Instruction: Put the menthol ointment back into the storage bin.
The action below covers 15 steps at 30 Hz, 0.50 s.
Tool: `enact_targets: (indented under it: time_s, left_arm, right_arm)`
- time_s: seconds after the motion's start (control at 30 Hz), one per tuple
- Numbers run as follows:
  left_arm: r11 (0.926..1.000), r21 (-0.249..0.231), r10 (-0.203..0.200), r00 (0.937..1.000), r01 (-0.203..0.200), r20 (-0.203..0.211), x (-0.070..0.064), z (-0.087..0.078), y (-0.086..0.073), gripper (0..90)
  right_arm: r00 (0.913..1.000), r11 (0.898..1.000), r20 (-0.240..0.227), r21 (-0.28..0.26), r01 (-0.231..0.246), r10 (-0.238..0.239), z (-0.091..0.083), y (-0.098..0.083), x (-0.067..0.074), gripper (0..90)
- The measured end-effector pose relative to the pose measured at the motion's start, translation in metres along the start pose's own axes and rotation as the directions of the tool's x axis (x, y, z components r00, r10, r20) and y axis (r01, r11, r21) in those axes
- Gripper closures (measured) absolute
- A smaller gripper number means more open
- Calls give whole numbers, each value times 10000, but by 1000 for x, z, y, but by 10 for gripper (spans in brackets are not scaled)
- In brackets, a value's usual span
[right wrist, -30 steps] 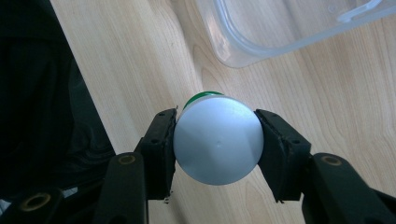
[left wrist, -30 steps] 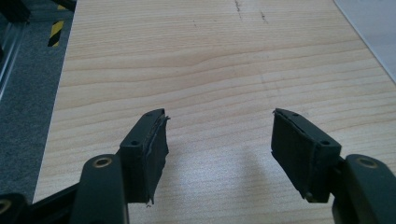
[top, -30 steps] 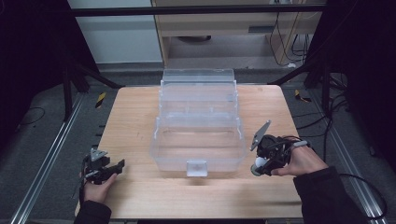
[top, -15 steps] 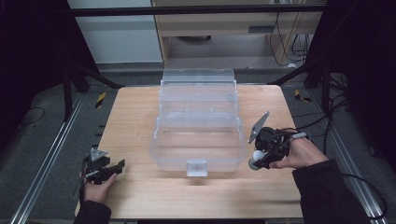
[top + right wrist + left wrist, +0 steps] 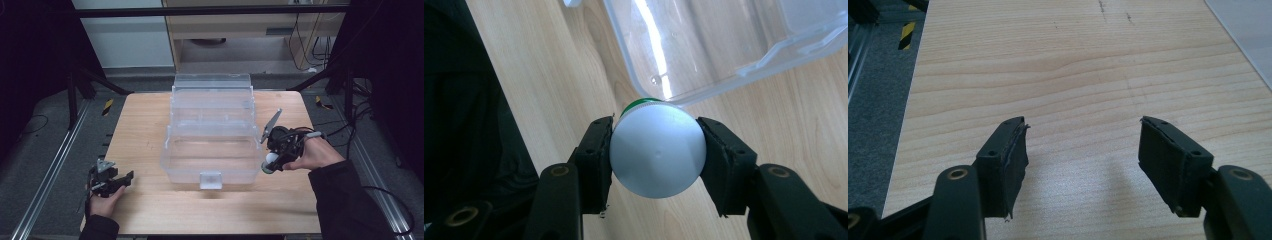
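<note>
High view overlooks table [image 5: 150, 125]; gripper views close, sharing tabletop.

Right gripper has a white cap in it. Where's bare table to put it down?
The white cap sits in the right gripper, close beside the clear bin. Bare wood runs along the near edge of the table, in front of the bin, and on the left between the bin and the left gripper. The bin crowds the middle.

Clear plastic tiered box [image 5: 212, 135] sits open mid-table [image 5: 145, 125]; right gripper [image 5: 272, 159] beside its right wall grips a small white object [image 5: 268, 167]; left gripper [image 5: 125, 179] rests near the table's left corner.
</note>
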<state>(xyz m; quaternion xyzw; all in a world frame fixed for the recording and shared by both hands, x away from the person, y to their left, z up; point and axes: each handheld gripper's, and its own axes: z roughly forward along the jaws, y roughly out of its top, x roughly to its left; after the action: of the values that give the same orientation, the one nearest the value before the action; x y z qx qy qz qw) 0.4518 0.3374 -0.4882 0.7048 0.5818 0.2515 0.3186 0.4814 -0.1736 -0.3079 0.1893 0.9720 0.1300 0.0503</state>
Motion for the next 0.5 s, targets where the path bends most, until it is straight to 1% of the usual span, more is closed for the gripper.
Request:
enact_targets:
  time_s: [0.17,0.23,0.27,0.37,0.5]
  left_arm:
    - [10000,9,7,10000,-7,-4,0,0,0,356]
    - [10000,-1,10,10000,-10,-5,0,0,0,356]
    - [10000,-3,5,10000,-5,-2,0,0,0,356]
    - [10000,-6,0,10000,0,-4,0,0,0,357]
    - [10000,3,-13,10000,13,-5,0,0,0,356]
  right_arm:
    - [9998,9999,170,-147,40,-38,0,9,-4,505]
    - [9998,9997,186,-220,126,-122,2,13,-6,505]
    - [9999,9997,132,-250,68,-65,4,17,-7,505]
    - [9999,9997,134,-222,54,-51,5,20,-7,505]
    - [9996,9992,182,-337,212,-206,7,25,-9,505]
